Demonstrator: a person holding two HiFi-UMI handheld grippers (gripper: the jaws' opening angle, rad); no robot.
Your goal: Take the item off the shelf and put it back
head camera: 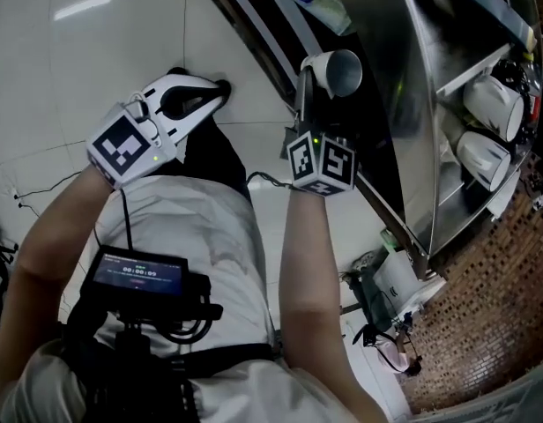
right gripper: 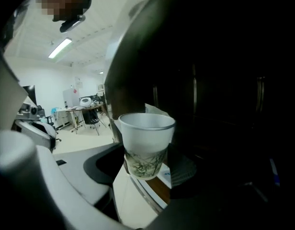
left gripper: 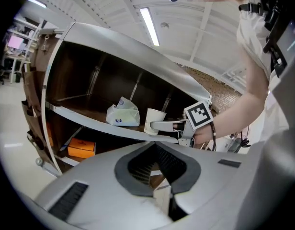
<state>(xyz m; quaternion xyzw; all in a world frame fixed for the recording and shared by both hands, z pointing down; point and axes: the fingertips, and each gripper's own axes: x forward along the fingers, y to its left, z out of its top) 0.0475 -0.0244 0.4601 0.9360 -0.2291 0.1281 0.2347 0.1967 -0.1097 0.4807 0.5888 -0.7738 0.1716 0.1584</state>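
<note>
Cup (right gripper: 146,143) is in the right claw (head camera: 317,82), gripped on both sides around its lower half, where the green leaf print is. It sits roughly upright, rim up, and looks empty as far as I can see. It's at the front edge of the metal shelf (left gripper: 90,116), on the middle level of the cabinet. Can't tell whether the base touches the board or hangs just above it. White bag (left gripper: 122,113) lies on the same shelf, just to the cup's left as the left gripper view shows it, with a small gap between them. Orange box (left gripper: 81,147) is one level down.

Left claw (head camera: 201,95) is narrow, tips practically together, with nothing between them. It's held well back from the cabinet, over the white tiled floor (head camera: 78,60), pointing towards the shelf. Small screen (head camera: 137,273) is lit on the person's chest rig.
</note>
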